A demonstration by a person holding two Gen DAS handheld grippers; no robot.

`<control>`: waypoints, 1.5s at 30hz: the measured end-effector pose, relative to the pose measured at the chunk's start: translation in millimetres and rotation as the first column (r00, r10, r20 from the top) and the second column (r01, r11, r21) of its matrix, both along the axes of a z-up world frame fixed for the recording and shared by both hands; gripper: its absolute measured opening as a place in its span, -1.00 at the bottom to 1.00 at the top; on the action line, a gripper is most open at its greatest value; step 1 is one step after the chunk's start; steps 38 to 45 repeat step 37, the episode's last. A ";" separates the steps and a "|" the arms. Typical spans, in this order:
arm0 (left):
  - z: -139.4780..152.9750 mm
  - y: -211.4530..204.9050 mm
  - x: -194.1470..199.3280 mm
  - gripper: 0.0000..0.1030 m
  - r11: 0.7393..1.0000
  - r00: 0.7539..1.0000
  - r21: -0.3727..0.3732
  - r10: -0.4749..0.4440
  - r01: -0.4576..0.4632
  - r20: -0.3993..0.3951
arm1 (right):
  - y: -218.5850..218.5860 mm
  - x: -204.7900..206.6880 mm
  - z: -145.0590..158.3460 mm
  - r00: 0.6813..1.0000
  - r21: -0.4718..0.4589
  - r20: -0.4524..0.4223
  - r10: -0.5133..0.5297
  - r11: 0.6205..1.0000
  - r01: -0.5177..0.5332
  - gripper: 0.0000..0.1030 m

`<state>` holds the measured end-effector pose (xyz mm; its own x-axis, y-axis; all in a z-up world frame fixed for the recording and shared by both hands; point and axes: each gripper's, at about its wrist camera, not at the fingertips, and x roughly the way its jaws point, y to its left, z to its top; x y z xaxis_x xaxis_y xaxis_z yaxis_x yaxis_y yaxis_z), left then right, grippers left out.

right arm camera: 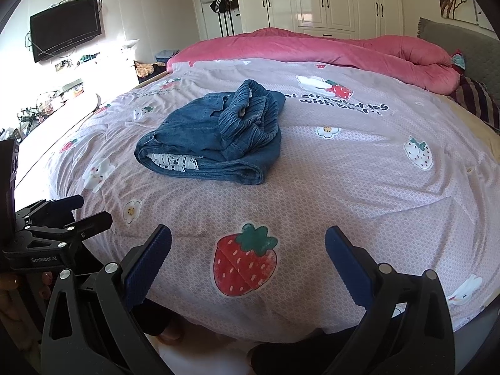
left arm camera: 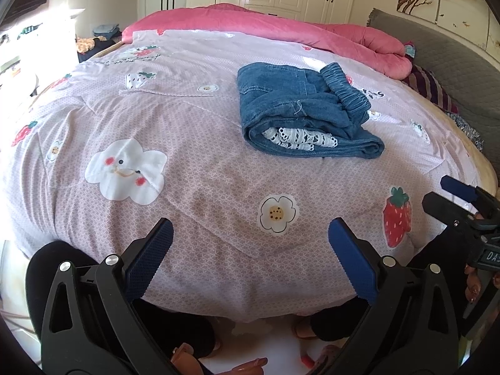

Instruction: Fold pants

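I see the bed sheet (left arm camera: 218, 162) with strawberry, cloud and flower prints; wrinkled, covers the whole work area. Pink quilt (left arm camera: 281, 28) is bunched along the far edge, touching a striped pillow (left arm camera: 428, 87) by the grey headboard (left arm camera: 443, 50). Wardrobe (right arm camera: 328, 0) sits behind the bed, TV (right arm camera: 65, 31) is on the wall far left in the right wrist view. Nothing lies on the sheet between my grippers and the pants.

Pants (left arm camera: 300, 109): blue denim, folded into a compact bundle, lying mid-bed, well apart from both grippers. In the left wrist view the bundle sits right of centre; in the right wrist view (right arm camera: 215, 134) it sits left of centre. Long axis runs roughly away from me, tilted a bit. Elastic waistband (right arm camera: 250, 115) is on top at the far-right end, crumpled and partly stood up. Folded edge faces me, with white lace trim (left arm camera: 300, 139) showing inside the near fold.

Left gripper (left arm camera: 250, 250): jaws wide apart, holding nothing, hovering over the near edge of the bed. Right gripper (right arm camera: 248, 250): same, jaws apart, holding nothing, over the strawberry print (right arm camera: 245, 261). Each is visible at the edge of the other's view, side by side.
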<state>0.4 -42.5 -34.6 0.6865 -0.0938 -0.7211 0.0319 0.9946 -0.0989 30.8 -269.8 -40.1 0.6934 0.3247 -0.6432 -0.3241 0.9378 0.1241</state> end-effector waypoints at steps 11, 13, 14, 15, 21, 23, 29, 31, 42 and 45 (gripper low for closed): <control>2.4 0.3 0.0 0.81 1.000 1.000 0.025 0.016 -0.016 0.009 | -1.6 1.6 -2.4 1.000 -0.021 0.007 -0.028 0.999 0.029 0.91; 2.3 0.2 0.7 0.81 0.999 1.000 0.030 0.018 -0.018 0.005 | -3.2 2.0 -3.7 0.999 -0.028 0.007 -0.043 0.999 0.043 0.91; 2.4 0.1 0.7 0.81 0.999 1.000 0.033 0.020 -0.020 0.005 | -4.2 2.8 -4.7 0.999 -0.029 0.005 -0.047 0.998 0.047 0.91; 2.5 -0.2 0.9 0.82 0.999 1.000 0.039 0.022 -0.023 0.007 | -5.9 3.6 -5.6 0.998 -0.029 0.003 -0.055 0.998 0.055 0.91; 1.2 0.0 5.7 0.81 0.999 1.000 0.037 0.019 -0.019 -0.011 | -19.1 14.1 -13.4 0.994 -0.034 -0.020 -0.109 0.994 0.108 0.91; 3.6 1.6 8.6 0.81 0.999 1.000 0.051 0.020 -0.020 -0.001 | -28.7 22.1 -16.5 0.989 -0.032 -0.035 -0.141 0.990 0.140 0.91; 39.9 46.6 44.7 0.81 0.999 0.994 -0.014 0.053 -0.051 0.094 | -84.9 78.9 -13.5 0.952 -0.036 -0.066 -0.300 0.954 0.298 0.91; 50.1 78.7 80.7 0.82 0.991 0.987 0.025 0.129 -0.132 0.091 | -112.2 109.9 -9.6 0.930 -0.055 -0.066 -0.363 0.932 0.360 0.91; 12.9 162.3 209.9 0.82 0.934 0.958 0.235 0.284 -0.268 -0.036 | -199.3 211.3 -12.2 0.790 -0.205 -0.074 -0.609 0.784 0.586 0.91; 12.9 162.3 209.9 0.82 0.934 0.958 0.235 0.284 -0.268 -0.036 | -199.3 211.3 -12.2 0.790 -0.205 -0.074 -0.609 0.784 0.586 0.91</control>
